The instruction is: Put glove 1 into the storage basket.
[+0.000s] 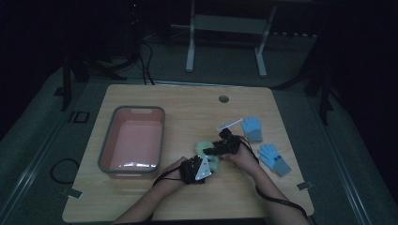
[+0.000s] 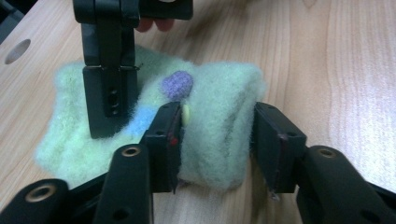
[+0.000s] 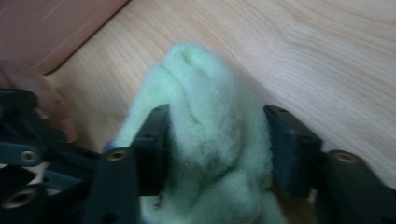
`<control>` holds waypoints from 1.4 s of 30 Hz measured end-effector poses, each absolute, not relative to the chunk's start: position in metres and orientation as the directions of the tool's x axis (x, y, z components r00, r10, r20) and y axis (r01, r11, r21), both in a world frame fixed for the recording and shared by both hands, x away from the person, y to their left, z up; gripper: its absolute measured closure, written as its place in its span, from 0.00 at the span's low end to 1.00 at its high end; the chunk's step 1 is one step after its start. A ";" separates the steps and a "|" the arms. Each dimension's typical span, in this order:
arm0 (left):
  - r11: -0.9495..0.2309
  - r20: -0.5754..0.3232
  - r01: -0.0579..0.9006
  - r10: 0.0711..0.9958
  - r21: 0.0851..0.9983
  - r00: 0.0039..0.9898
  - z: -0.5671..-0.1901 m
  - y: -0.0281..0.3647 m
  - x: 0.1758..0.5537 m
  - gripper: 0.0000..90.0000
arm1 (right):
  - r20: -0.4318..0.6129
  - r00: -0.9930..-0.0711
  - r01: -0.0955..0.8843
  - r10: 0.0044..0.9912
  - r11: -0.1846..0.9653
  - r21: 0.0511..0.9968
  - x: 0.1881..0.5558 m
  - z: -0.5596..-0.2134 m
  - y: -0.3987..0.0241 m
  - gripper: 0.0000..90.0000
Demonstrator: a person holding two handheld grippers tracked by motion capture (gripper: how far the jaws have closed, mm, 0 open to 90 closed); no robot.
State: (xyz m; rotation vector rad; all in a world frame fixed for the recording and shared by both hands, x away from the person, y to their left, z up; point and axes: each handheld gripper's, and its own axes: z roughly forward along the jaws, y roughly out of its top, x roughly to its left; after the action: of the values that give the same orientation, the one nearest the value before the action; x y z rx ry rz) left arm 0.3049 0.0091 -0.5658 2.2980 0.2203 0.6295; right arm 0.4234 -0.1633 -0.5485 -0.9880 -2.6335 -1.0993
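The left gripper has its two black jaws around a fold of the fluffy pale green glove. Both pads lie against the wool, so it is pinching the fabric. On this glove there is a small purple knitted dot and a light blue patch. The right gripper also stands with its jaws on both sides of the same green glove — the left pad presses into the wool, but at the right pad I cannot tell if it touches.

In the high view both grippers, left and right, meet over the green glove, which lies on the light wooden table in front of the person.

To the left of the green glove stands a pink rectangular plastic tub with a grey rim. To the right of the glove lie two blue knitted gloves with grey cuffs — one farther, one nearer.
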 end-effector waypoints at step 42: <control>-0.785 0.459 -0.013 0.348 0.619 0.818 -0.452 0.061 0.293 0.82 | 0.312 -0.853 0.502 0.418 0.492 0.712 0.413 -0.448 -0.115 0.78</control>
State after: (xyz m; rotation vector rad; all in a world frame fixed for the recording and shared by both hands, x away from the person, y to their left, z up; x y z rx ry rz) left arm 0.2927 0.0611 -0.4522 2.3724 0.2448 0.7573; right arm 0.4134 -0.1146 -0.4481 -0.8130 -2.6284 -1.3032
